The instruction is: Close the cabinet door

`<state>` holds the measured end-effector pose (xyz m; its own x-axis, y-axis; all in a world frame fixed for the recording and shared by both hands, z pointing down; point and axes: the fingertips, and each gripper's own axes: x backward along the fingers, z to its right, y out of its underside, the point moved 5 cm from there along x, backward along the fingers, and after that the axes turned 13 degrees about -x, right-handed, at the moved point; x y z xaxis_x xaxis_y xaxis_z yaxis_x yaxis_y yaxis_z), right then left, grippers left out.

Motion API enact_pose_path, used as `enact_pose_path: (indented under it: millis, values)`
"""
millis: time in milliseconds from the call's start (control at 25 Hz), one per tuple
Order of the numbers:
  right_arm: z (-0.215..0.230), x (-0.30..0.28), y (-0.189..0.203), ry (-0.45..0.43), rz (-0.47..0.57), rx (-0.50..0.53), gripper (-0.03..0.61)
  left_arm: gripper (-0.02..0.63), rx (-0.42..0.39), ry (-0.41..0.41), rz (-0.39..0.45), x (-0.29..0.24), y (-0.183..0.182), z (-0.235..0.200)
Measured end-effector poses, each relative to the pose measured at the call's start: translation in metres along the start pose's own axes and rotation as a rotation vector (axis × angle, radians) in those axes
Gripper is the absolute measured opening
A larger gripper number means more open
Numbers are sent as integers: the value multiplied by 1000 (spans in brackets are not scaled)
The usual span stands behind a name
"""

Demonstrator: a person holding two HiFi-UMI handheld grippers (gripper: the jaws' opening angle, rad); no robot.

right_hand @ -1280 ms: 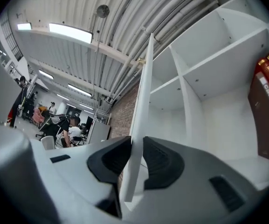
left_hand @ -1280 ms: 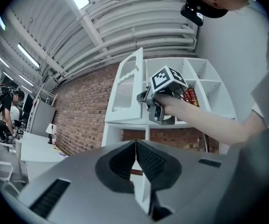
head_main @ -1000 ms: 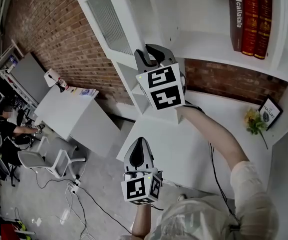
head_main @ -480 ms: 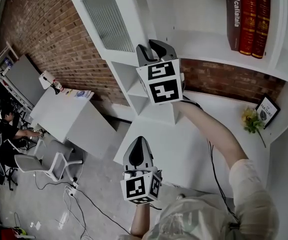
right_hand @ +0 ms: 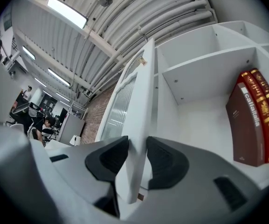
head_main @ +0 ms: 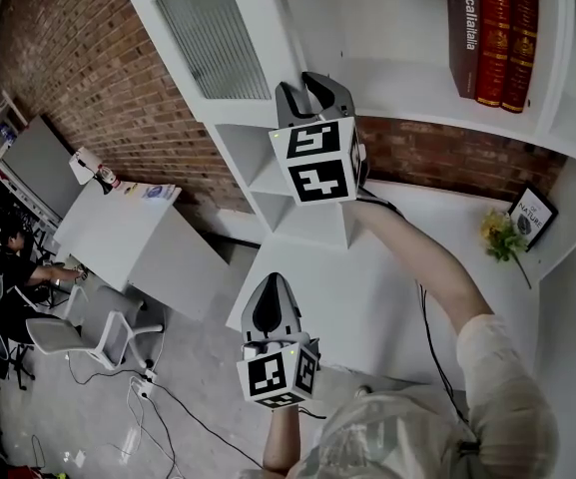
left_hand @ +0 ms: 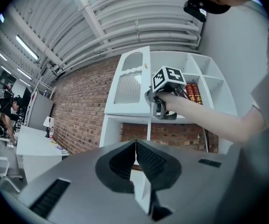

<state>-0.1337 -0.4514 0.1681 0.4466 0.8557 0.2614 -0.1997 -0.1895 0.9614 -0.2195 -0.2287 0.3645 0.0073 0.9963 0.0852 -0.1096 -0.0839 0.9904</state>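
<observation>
The white cabinet door [head_main: 208, 38], with a ribbed glass panel, stands swung out from the shelf unit. My right gripper [head_main: 307, 93] is raised to the door's free edge. In the right gripper view that edge [right_hand: 141, 125] runs between the two pads, both of which lie against it while the jaws are opening [right_hand: 138, 157]. The left gripper view shows the same hold [left_hand: 158, 107] on the door [left_hand: 127, 83]. My left gripper [head_main: 268, 297] hangs low in front of the desk, shut and empty [left_hand: 135, 146].
Red and brown books [head_main: 492, 33] stand on the open shelf behind the door. A white desk [head_main: 387, 297] below carries yellow flowers [head_main: 502, 238] and a framed picture [head_main: 530, 218]. At the left are another desk [head_main: 128, 233], a chair [head_main: 78, 332] and a seated person [head_main: 13, 252].
The right gripper has shifted a little sideways with the door edge between its jaws, and the door has swung slightly. The left gripper has stayed in place.
</observation>
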Motion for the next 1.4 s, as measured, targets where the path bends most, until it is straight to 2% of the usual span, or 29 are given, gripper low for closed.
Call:
enact_pose_path:
  millis: [320, 680, 960, 1400]
  values:
    - [5, -7, -4, 67, 0, 21, 124, 15, 19, 10, -1, -2, -1, -1]
    - [15, -18, -1, 129, 9, 89, 124, 15, 34, 24, 0, -9, 1, -2]
    - [22, -26, -2, 124, -22, 66, 124, 15, 41, 37, -31, -18, 10, 1]
    - [27, -31, -2, 114, -3, 54, 124, 15, 46, 63, -29, -28, 4, 10]
